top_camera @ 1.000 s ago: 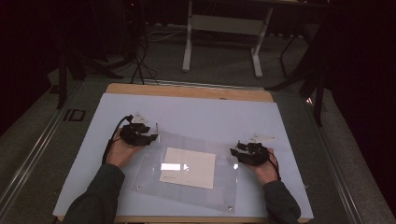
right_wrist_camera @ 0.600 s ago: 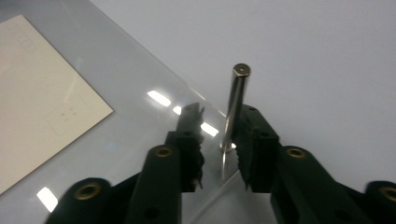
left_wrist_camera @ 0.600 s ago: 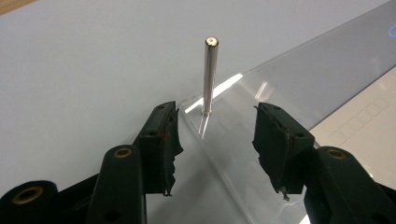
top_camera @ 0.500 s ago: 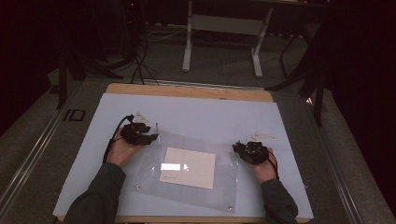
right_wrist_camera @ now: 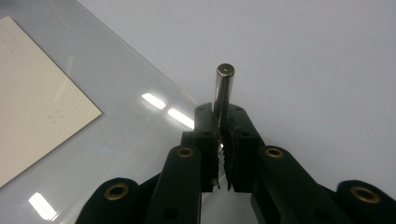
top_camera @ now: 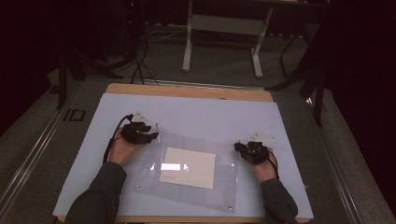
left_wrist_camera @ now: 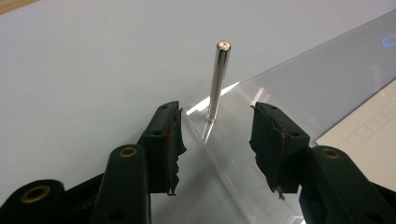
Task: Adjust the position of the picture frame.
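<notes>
Your left gripper [left_wrist_camera: 215,140]: two black jaws, each faced with a ragged-edged black pad, and brass-ringed screw holes along the arms toward 6 o'clock. Your right gripper [right_wrist_camera: 223,140]: same black build, pads ribbed on their inner faces, four brass-ringed holes across its arms. In the high view each gripper carries a pale grey plate at its 12 o'clock side, and a black cable loops off the left one toward 7 o'clock. You wear dark grey long sleeves [top_camera: 100,196].
</notes>
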A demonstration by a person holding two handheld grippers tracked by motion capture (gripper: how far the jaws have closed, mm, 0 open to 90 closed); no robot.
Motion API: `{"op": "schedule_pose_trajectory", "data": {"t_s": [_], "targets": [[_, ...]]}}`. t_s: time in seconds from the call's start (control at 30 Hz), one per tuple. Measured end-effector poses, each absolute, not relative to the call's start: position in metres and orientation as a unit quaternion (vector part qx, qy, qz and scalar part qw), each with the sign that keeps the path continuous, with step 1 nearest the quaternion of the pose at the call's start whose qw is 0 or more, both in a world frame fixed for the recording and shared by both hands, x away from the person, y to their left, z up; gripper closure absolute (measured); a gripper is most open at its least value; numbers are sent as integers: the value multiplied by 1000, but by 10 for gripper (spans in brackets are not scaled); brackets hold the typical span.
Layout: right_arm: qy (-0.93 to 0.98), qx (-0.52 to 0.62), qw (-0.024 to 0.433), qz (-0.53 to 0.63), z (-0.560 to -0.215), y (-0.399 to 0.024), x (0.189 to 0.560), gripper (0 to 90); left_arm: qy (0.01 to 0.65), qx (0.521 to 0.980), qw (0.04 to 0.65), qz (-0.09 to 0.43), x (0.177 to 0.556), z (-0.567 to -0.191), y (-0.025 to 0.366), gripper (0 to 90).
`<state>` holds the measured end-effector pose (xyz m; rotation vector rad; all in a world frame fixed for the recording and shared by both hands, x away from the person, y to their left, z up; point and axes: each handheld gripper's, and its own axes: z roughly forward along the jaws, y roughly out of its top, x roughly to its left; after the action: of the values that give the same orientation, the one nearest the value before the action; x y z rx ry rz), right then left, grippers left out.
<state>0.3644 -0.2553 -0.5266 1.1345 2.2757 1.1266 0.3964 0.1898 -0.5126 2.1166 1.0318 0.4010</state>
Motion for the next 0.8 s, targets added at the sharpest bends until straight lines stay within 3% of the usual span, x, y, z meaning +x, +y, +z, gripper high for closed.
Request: {"op": "schedule_pose_trajectory", "data": {"t_s": [0.3,0.8], "targets": [[805,400,181,399,-527,-255,364,846,399,822,372,161,400,-515,190,552],[802,401,180,405,-528,-256,364,844,388,821,379,177,406,-518,177,682]]}}
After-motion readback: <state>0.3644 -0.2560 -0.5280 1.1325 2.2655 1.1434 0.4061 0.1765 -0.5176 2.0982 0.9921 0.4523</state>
